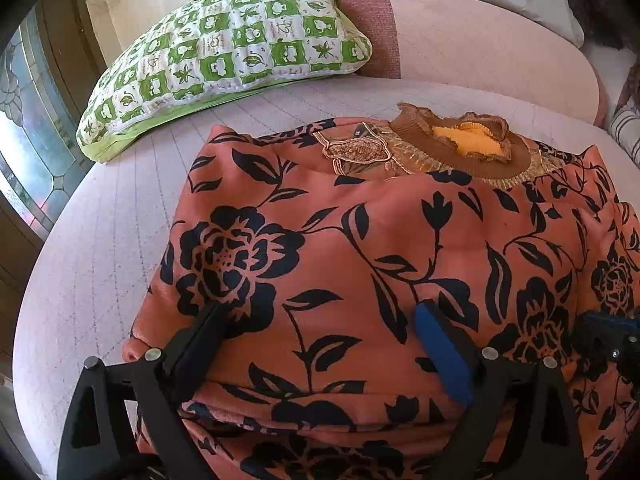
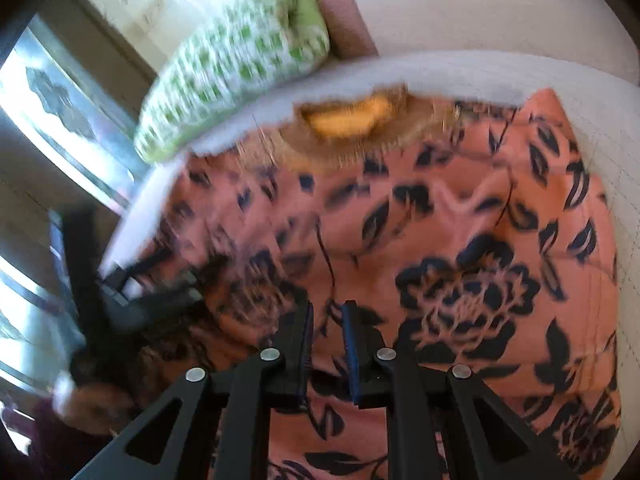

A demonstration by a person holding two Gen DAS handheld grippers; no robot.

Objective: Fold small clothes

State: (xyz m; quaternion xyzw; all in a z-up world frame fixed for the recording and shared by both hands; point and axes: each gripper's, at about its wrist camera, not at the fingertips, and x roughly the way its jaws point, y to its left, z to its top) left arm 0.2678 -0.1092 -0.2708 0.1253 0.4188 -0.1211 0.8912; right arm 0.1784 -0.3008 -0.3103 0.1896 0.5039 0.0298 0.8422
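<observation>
The orange floral garment (image 1: 360,248) lies folded over itself on the pale quilted bed (image 1: 120,208), filling the lower centre of both wrist views; its cloth is soft and matte, salmon-orange printed with large black roses, leaves and stems, and a doubled edge shows along the near side at 6 o'clock; at 12 o'clock of the garment sits a brown ribbed neckline (image 1: 460,148) with a frilled rim, a yellow lining inside it and gold embroidery to its left; the left gripper (image 1: 320,320) stands wide open, its black and blue pads spread apart and resting on the top layer without pinching any cloth; the right gripper (image 2: 326,312) has its blue-faced fingers nearly closed with a narrow slit between them, and whether a thin fold is caught there I cannot tell; the right wrist view is smeared by motion, so the print and the dark shape at 9 o'clock there stay hard to make out; beyond the garment, toward 11 o'clock, a green-and-white checked pillow (image 1: 224,52) with leaf and frog motifs carries small writing too fine to read; a pink upholstered headboard (image 1: 480,40) curves behind at 12 o'clock, and a leaded glass window (image 1: 28,120) is cut off at 9 o'clock.
</observation>
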